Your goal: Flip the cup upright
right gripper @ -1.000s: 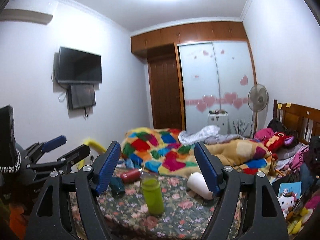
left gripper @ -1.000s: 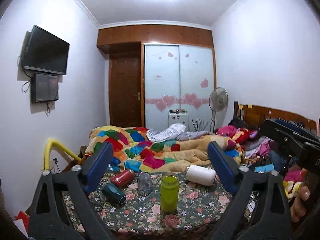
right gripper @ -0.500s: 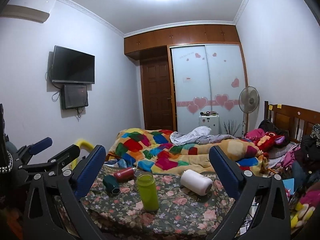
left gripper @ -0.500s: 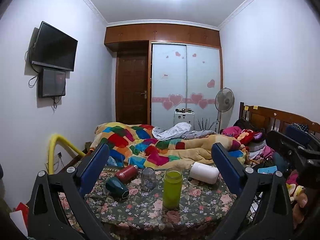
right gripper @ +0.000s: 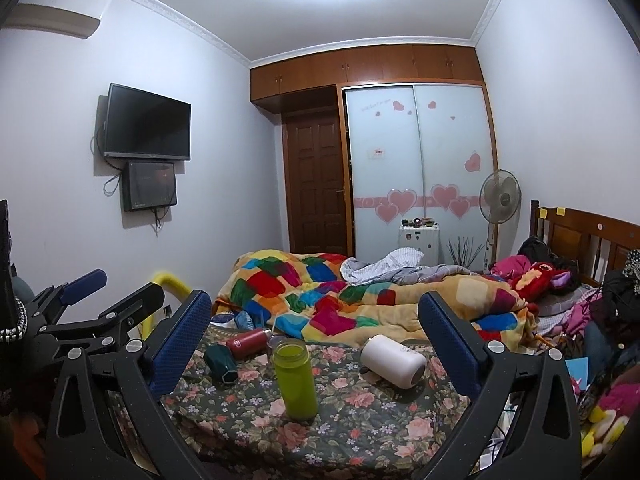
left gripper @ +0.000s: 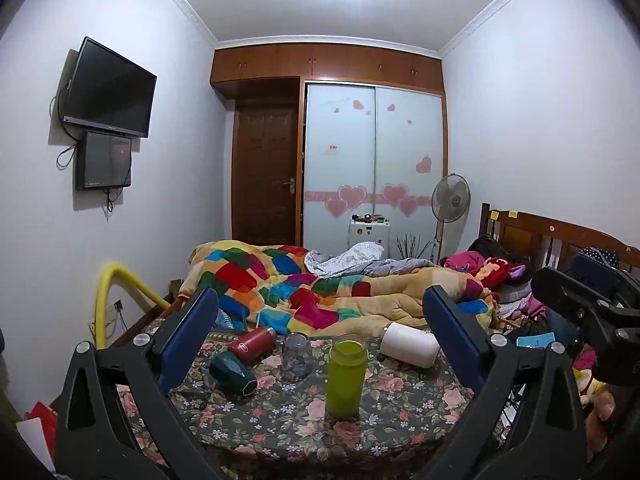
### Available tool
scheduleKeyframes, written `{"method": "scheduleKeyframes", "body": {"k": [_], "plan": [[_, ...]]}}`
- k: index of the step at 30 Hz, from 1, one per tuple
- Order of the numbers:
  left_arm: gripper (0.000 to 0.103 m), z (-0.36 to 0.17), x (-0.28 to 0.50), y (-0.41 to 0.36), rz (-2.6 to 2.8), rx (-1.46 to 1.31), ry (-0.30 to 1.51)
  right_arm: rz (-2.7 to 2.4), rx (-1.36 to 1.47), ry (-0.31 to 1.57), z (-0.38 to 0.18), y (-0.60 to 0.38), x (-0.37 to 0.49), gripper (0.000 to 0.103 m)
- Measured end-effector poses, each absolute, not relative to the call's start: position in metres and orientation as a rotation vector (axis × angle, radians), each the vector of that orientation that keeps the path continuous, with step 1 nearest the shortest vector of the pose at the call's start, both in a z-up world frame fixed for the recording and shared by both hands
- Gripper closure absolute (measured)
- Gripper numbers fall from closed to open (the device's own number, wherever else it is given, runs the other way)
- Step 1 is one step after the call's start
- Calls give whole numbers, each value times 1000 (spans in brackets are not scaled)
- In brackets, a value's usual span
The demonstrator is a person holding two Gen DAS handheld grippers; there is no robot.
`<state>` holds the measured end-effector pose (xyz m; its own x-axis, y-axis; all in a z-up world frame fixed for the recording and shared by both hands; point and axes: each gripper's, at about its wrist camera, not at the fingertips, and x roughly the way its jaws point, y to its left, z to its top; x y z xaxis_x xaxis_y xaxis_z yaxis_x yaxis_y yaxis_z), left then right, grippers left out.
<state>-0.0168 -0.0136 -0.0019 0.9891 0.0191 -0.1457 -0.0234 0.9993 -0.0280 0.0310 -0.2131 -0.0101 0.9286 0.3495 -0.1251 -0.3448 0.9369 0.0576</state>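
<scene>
On the floral table (left gripper: 404,412), four cups lie toppled; both grippers hover wide open, jaws empty. Best take the white cup (right gripper: 394,356) across its middle with the right gripper (right gripper: 314,338), clear of the upright green bottle (right gripper: 295,378).

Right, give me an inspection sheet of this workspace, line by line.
Surface: table under dark floral cloth.
Job's things: green bottle standing upright; white cylindrical cup, red flask and dark teal faceted cup lying on their sides; clear glass mouth-down.
Clutter: patchwork quilt behind the table, toys and clothes at right.
Grippers: left gripper and right gripper open, holding nothing, short of the table.
Cables: wires hanging under the wall screens.
Surroundings: wardrobe with hearts, standing fan, yellow tube.
</scene>
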Motion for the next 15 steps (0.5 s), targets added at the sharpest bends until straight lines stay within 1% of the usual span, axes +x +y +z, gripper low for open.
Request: {"method": "scheduleKeyframes", "body": {"k": [15], "plan": [[0,-5,-14,-13,23,-32,148,358,29,150,-13,-214,33,0]]}}
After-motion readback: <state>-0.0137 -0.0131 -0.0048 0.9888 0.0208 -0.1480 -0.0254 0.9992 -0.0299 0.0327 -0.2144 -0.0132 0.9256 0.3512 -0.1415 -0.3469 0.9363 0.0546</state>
